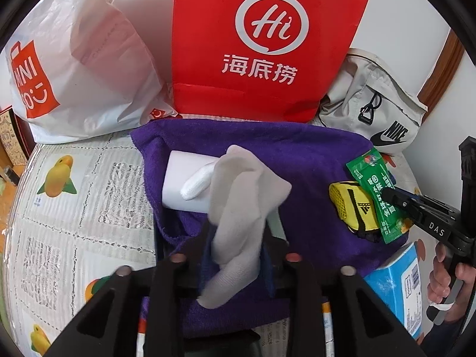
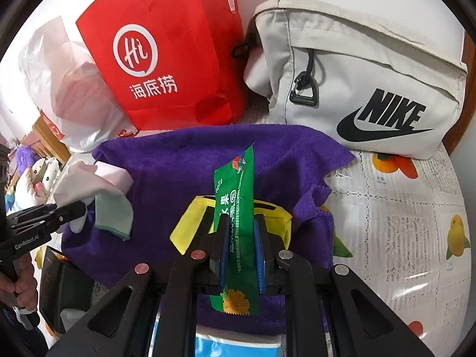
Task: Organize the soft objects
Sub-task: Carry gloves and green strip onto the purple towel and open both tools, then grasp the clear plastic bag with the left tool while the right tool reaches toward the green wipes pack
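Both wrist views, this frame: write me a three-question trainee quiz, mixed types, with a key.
1. True or false: the left hand-held gripper is shut on a grey sock.
2. What does the right hand-held gripper hold? A) green packet B) red bag C) yellow pouch
3. Fill in: the yellow pouch lies on the ___ towel.

Key: 1 true; 2 A; 3 purple.

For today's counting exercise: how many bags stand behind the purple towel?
3: white plastic bag at left, red paper bag in the middle, Nike bag at right. More may be hidden behind.
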Demonstrator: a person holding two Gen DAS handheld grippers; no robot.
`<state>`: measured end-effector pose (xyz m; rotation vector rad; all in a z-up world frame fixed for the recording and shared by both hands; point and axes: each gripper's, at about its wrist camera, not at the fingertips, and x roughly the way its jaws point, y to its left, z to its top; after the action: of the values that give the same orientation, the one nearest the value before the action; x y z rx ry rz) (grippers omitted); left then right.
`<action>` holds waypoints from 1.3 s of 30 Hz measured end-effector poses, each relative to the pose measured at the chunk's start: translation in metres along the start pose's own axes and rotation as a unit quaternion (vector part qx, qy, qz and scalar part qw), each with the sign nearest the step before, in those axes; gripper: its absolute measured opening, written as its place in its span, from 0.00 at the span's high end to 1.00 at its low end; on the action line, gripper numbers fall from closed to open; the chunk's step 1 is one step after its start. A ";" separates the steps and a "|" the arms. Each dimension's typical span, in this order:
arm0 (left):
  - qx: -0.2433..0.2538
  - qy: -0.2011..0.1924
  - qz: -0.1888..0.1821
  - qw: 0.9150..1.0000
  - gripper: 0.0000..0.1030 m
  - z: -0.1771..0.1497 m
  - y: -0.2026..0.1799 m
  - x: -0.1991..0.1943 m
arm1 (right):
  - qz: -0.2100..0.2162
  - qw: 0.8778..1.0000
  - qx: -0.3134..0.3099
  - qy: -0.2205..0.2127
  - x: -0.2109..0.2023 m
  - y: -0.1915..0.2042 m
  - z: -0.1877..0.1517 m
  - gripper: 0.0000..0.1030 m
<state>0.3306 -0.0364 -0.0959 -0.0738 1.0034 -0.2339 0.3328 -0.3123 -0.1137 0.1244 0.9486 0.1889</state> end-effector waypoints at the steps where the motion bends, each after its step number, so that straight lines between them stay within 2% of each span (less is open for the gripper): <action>1: 0.000 0.000 0.008 1.000 0.54 0.000 0.001 0.000 | -0.001 1.000 0.000 0.002 0.001 0.000 0.000 0.84; 3: 0.000 -0.003 0.013 1.000 0.42 0.000 0.004 -0.002 | -0.003 1.000 0.002 0.006 0.004 -0.001 0.000 0.84; 7: 0.008 -0.005 0.021 1.000 0.31 -0.001 0.006 -0.007 | -0.005 1.000 0.005 0.003 0.004 -0.001 0.000 0.84; 9: 0.014 -0.008 0.034 0.999 0.29 -0.001 0.006 -0.011 | -0.002 1.000 0.005 0.003 0.002 -0.001 0.000 0.82; 11: 0.014 -0.008 0.040 0.999 0.25 -0.002 0.007 -0.015 | -0.001 1.000 0.007 -0.005 -0.003 0.000 0.000 0.69; 13: 0.011 -0.010 0.044 0.999 0.25 -0.004 0.009 -0.020 | -0.002 1.000 0.005 -0.013 -0.010 0.001 -0.001 0.61; 25: -0.007 -0.034 0.043 0.998 0.25 -0.023 0.013 -0.064 | -0.003 0.999 0.005 -0.045 -0.062 0.017 -0.026 0.61; 39: -0.012 -0.048 0.029 0.998 0.25 -0.076 -0.002 -0.112 | 0.004 0.998 0.013 -0.056 -0.118 0.036 -0.091 0.62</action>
<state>0.2088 -0.0090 -0.0438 -0.0758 0.9120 -0.1632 0.1873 -0.3005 -0.0660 0.1603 0.8388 0.1750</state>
